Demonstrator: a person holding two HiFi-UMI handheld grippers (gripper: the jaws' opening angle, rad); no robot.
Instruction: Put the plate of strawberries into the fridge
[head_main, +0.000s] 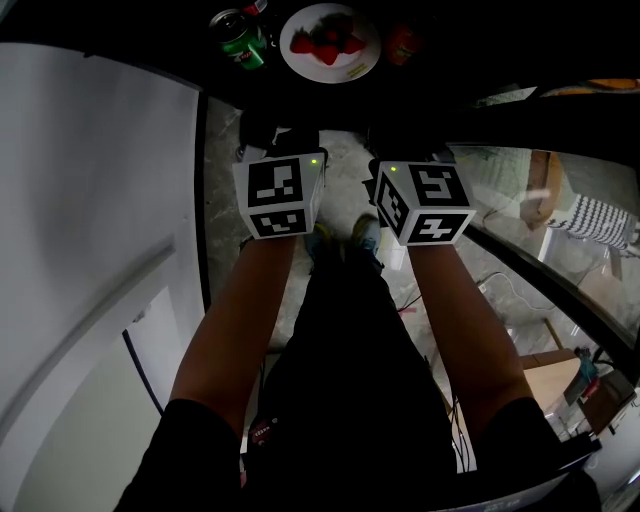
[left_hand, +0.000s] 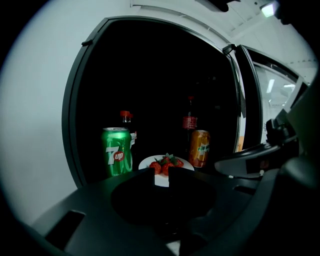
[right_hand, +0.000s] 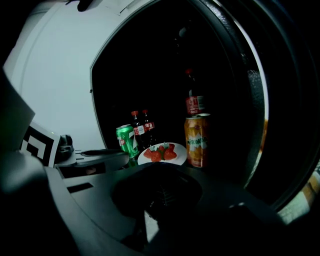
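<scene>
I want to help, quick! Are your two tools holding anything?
Left tool: open a little, empty; white round plate of red strawberries lies beyond.
Right tool: too dark to tell.

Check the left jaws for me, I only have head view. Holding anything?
Observer: No. The left gripper has its jaws slightly apart and empty; the plate of strawberries sits beyond them.
Operator: What's behind the cans?
Observer: Two red-capped bottles behind the green can, a taller bottle behind the orange can.
Operator: Green can's label?
Observer: 7up, read from the left gripper view.
</scene>
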